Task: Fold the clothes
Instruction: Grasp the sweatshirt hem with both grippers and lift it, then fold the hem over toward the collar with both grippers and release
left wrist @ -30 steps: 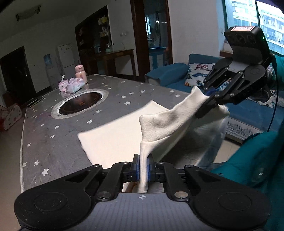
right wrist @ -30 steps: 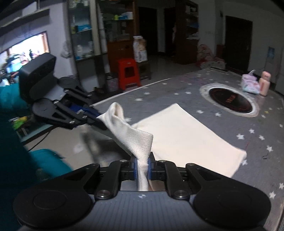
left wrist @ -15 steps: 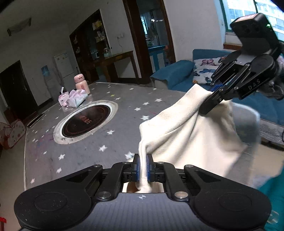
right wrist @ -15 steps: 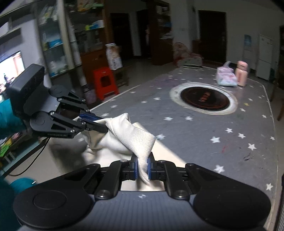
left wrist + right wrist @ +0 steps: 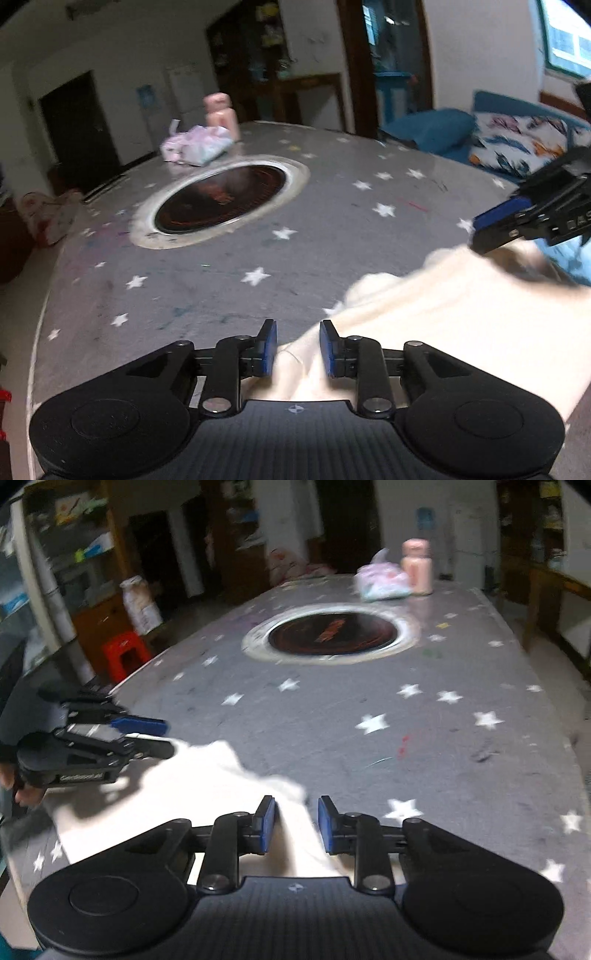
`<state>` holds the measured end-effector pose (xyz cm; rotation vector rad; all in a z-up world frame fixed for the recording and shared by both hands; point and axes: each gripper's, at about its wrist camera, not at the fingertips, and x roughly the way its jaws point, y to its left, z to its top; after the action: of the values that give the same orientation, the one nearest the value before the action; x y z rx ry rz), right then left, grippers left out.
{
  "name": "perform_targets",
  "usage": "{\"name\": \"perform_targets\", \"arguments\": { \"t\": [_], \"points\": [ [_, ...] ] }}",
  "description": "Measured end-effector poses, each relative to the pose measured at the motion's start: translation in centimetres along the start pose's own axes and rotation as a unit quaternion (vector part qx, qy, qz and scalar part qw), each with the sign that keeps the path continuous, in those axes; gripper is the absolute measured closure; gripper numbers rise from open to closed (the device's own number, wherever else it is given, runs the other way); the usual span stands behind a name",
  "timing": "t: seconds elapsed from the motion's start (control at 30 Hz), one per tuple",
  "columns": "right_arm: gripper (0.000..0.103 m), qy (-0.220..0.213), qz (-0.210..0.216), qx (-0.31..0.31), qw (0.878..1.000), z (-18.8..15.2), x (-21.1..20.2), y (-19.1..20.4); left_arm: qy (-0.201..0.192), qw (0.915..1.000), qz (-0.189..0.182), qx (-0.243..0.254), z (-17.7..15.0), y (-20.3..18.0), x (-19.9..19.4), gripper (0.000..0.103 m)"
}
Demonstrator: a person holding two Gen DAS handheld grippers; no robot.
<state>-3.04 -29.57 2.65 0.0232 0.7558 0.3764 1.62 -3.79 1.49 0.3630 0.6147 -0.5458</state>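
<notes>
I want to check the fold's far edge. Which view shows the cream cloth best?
The left wrist view: the cream cloth spreads broadly across its lower right. The right wrist view shows a narrower, blurrier piece, overexposed and partly hidden.

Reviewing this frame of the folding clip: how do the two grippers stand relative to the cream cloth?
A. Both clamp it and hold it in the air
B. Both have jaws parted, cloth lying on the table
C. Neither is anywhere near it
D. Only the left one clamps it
B: the left gripper and right gripper have just been opening, pads clear of the cream cloth, which lies between them on the starred table.
</notes>
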Motion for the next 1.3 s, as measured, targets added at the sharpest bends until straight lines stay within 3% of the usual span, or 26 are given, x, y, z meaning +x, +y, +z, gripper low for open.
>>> {"name": "perform_targets", "arguments": {
  "t": [0.1,0.2,0.27,0.4,0.43,0.63,0.87,1.1,1.3],
  "points": [
    [0.078,-0.029,-0.011,-0.015,0.999,-0.3,-2.2,1.1,-0.013,0.9995,0.006,-0.028,-0.1,0.2,-1.5,0.075],
    [0.079,-0.032,0.009,-0.023,0.999,-0.7,-2.9,2.4,-0.025,0.9979,-0.021,-0.055,0.1,-0.5,-3.0,0.072],
    [0.079,-0.025,0.01,-0.017,0.999,-1.3,-2.5,2.6,-0.029,0.9968,-0.036,-0.066,-0.2,-1.4,-4.0,0.053],
    [0.08,-0.006,-0.006,0.02,1.0,-2.5,-1.1,1.2,-0.027,0.9962,-0.05,-0.066,-1.1,-3.0,-5.2,0.034],
    [0.084,-0.003,-0.007,0.027,1.0,-2.6,-0.9,0.9,-0.024,0.9963,-0.045,-0.069,-1.4,-3.2,-5.3,0.023],
    [0.082,-0.017,-0.008,0.034,0.999,-2.5,-2.0,0.6,-0.021,0.9949,-0.037,-0.092,-2.8,-3.6,-5.6,0.0],
    [0.067,-0.016,-0.001,0.002,1.0,-2.3,-2.0,2.4,-0.014,0.9912,-0.025,-0.13,-3.7,-2.6,-6.1,0.0],
    [0.067,-0.003,0.024,-0.031,0.999,-0.4,-0.5,4.5,-0.018,0.9871,-0.002,-0.159,-4.6,-1.8,-7.0,0.0],
    [0.067,0.028,0.003,-0.038,0.999,0.6,2.6,5.1,-0.005,0.9847,0.015,-0.174,-5.6,-1.2,-7.1,0.0]
  ]
}}
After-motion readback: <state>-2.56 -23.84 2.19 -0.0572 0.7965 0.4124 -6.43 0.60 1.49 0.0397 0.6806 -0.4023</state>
